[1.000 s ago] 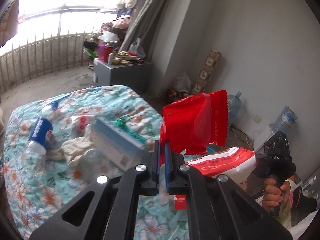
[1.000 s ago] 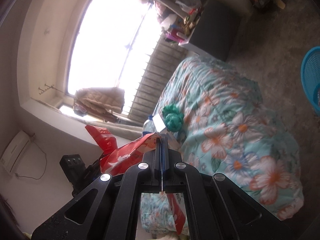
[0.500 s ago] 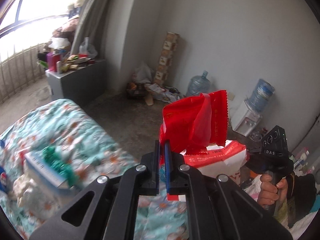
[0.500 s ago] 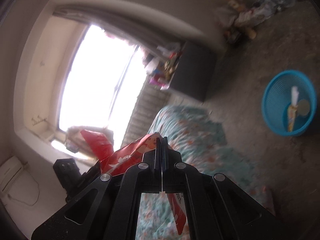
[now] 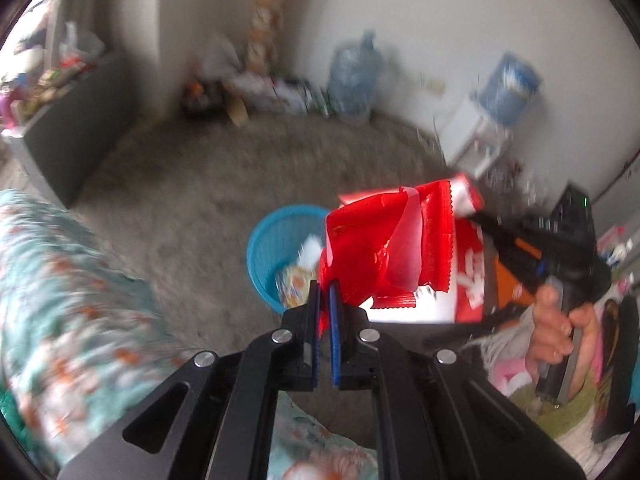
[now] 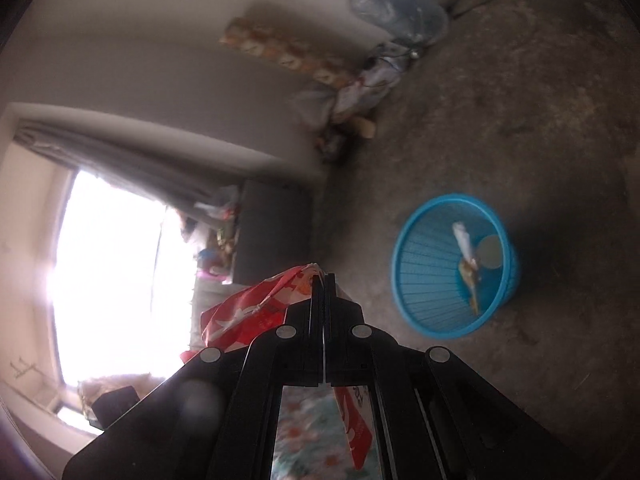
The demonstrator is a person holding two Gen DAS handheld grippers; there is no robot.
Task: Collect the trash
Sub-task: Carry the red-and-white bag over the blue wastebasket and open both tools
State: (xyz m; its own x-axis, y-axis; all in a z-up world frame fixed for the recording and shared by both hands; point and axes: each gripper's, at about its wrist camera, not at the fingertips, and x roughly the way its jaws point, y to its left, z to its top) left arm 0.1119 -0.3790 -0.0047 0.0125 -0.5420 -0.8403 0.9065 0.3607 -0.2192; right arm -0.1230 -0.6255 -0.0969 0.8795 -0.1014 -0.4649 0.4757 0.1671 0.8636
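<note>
My left gripper [image 5: 325, 294] is shut on a crumpled red plastic wrapper [image 5: 384, 248] and holds it in the air. My right gripper [image 6: 323, 280] is shut on a red and white snack bag [image 6: 256, 312], which also shows in the left wrist view [image 5: 464, 280] behind the red wrapper, with the right gripper's body [image 5: 552, 248] and a hand on it. A blue mesh basket [image 5: 272, 248] stands on the floor beyond the left gripper with some trash inside. In the right wrist view the basket [image 6: 424, 280] is to the right of the gripper.
The flowered bed cover [image 5: 64, 300] lies at the left. A grey cabinet [image 5: 72, 128] with clutter on top stands by the window. Water jugs [image 5: 356, 76], a cardboard column [image 5: 264, 12] and bags sit along the far wall. The floor [image 5: 240, 168] is bare concrete.
Both grippers have swung away from the bed toward the floor, each still holding its wrapper. The blue basket has come into the left wrist view and is nearer in the right wrist view.
</note>
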